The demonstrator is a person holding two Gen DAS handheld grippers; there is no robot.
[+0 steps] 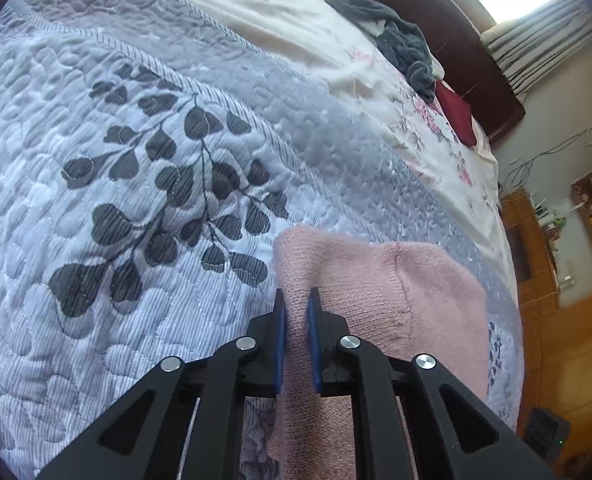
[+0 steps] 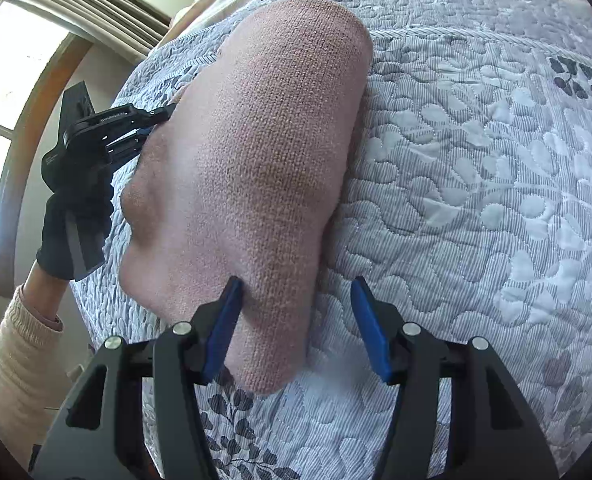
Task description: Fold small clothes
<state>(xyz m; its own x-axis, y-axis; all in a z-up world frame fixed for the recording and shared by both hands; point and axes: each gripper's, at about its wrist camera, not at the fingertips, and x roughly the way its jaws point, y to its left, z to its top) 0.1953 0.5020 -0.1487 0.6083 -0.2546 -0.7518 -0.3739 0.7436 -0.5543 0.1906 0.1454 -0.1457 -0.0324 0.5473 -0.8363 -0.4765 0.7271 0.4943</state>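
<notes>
A pink knit garment [image 1: 376, 292] is being held on a grey-and-white quilted bedspread [image 1: 136, 160] printed with dark leaves. In the left wrist view, a raised fold of the knit is being pinched between the blue pads [image 1: 280, 344] of the left gripper [image 1: 296, 300], whose jaws are drawn close together on the fabric. In the right wrist view, the right gripper [image 2: 296, 284] is being held spread wide, one blue pad [image 2: 224, 320] touching the near edge of the garment, the other over bare quilt. The left gripper is being gripped by a dark-gloved hand [image 2: 76, 232] with a cream sleeve [image 2: 20, 360]. A dark grey cloth heap [image 1: 400, 40] is lying well apart on a floral sheet [image 1: 336, 40].
</notes>
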